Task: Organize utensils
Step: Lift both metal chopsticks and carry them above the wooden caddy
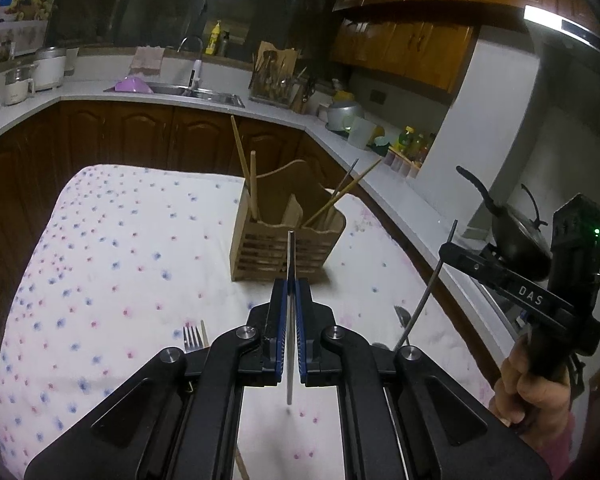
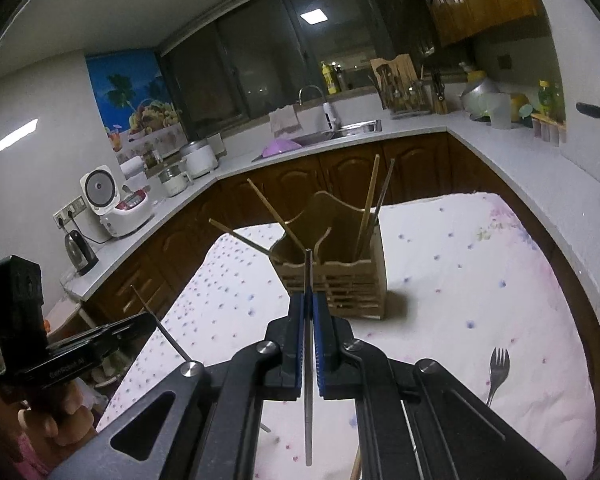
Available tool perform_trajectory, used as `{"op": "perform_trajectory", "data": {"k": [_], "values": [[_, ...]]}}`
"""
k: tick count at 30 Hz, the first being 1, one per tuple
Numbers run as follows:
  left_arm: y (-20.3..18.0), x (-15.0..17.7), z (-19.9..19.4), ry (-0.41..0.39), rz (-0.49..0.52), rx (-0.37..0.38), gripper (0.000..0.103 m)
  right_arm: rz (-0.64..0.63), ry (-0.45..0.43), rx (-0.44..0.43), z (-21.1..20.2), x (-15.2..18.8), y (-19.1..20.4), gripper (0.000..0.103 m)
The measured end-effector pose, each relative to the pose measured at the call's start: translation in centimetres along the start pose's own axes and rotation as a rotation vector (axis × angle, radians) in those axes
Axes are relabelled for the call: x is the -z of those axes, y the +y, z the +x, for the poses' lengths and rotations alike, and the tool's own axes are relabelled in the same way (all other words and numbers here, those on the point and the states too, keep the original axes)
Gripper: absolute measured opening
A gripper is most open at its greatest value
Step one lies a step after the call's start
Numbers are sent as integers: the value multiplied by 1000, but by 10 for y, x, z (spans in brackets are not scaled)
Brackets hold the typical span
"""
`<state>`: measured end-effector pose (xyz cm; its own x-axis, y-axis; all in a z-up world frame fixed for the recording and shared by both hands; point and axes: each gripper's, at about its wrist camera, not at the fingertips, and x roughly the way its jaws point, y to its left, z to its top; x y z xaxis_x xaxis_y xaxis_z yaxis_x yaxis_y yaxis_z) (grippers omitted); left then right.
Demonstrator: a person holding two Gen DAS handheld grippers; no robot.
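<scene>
A wooden utensil holder (image 1: 260,252) (image 2: 340,280) stands on the flowered tablecloth (image 1: 120,260), with several wooden chopsticks and a thin metal one leaning in it. My left gripper (image 1: 291,286) is shut on a metal chopstick (image 1: 289,360), held above the cloth short of the holder. My right gripper (image 2: 309,300) is shut on a second metal chopstick (image 2: 308,420), also just short of the holder. Each gripper shows in the other's view: the right gripper (image 1: 446,248) at the right, the left gripper (image 2: 148,320) at the left. A fork (image 1: 193,338) (image 2: 498,368) and a spoon (image 1: 402,316) lie on the cloth.
A wooden chopstick (image 1: 204,332) lies beside the fork. A grey counter (image 1: 100,90) wraps around the table, with a sink (image 1: 204,92), cookers and bottles. A black wok (image 1: 520,236) sits at the right. A person's hand (image 1: 532,384) grips the right handle.
</scene>
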<state>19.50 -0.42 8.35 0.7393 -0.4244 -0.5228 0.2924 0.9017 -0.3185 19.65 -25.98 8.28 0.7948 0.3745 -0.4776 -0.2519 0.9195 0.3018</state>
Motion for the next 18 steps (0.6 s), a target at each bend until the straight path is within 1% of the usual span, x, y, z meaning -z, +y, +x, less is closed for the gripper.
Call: {"op": "perform_trajectory", "data": {"k": [6, 12, 18], "values": [[-4, -9, -1, -21, 16, 1, 3, 5, -24, -2, 0, -9, -2, 5], [-10, -26, -1, -60, 31, 3, 3, 10, -69, 6, 2, -26, -5, 5], [-16, -57, 1, -128, 60, -11, 3, 6, -132, 17, 7, -53, -7, 5]]}}
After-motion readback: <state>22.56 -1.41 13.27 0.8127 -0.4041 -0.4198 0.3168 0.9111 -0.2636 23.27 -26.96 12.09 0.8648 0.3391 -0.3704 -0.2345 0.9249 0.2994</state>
